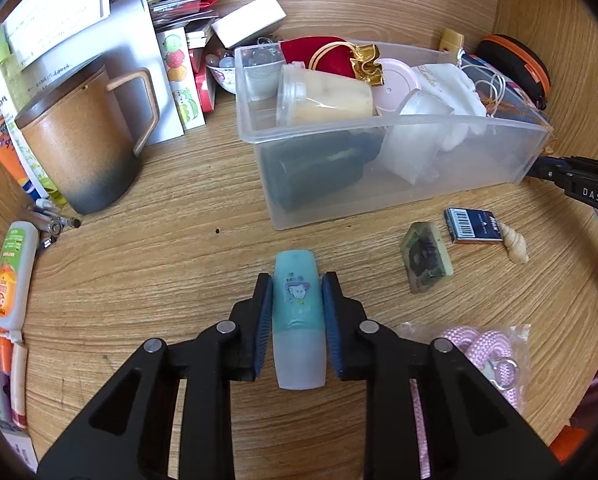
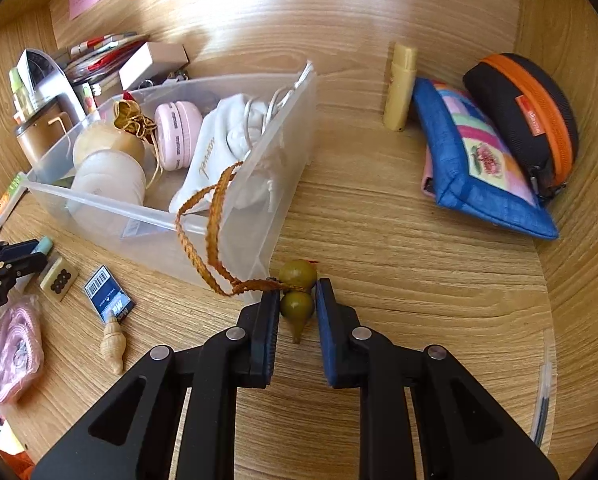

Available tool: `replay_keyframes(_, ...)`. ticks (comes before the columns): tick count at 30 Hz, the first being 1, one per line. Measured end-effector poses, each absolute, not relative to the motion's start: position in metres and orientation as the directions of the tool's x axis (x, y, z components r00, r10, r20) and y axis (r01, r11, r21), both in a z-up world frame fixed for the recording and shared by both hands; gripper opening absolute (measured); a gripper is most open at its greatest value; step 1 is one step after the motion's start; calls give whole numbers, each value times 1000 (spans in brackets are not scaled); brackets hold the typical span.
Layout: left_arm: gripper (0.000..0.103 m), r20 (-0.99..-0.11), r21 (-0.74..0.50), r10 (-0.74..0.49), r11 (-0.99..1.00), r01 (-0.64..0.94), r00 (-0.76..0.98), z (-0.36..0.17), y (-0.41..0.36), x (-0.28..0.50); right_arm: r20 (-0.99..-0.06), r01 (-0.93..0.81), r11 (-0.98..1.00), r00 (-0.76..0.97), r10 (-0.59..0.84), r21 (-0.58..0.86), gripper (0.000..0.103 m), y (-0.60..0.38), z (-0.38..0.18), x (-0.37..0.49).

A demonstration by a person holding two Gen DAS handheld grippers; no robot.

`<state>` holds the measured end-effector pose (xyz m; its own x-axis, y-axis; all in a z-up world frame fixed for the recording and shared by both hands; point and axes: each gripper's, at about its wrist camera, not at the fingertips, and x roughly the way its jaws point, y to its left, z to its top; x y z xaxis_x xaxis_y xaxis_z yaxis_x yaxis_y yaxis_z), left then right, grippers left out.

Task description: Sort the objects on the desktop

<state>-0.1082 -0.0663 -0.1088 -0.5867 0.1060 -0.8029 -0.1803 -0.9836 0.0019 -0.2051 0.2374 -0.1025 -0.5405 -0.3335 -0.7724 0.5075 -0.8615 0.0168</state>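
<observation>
A small teal bottle (image 1: 298, 320) with a cartoon sticker lies on the wooden desk, and my left gripper (image 1: 297, 284) is shut on its sides. In the right wrist view my right gripper (image 2: 297, 292) is shut on an olive-green gourd charm (image 2: 297, 308). The charm's orange braided cord (image 2: 203, 248) trails up over the corner of a clear plastic bin (image 2: 251, 240). The bin (image 1: 379, 200) holds jars, a red pouch, a pink round case and white cloth. It stands just beyond both grippers.
A brown mug (image 1: 79, 148) and stacked papers stand at the left. A mahjong tile (image 1: 427, 258), a blue card box (image 1: 473, 226), a shell (image 1: 513, 246) and bagged pink rope (image 1: 483, 344) lie between the grippers. A blue pouch (image 2: 479, 168) and black-orange case (image 2: 527, 116) sit far right.
</observation>
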Motion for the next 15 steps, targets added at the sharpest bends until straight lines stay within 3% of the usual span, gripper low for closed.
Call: replay_keyframes(15, 24, -745, -12, 144, -979, -204, -651, -74, -55, -92, -705, 483, -875, -619, -346, 5, 16, 257, -62, -185)
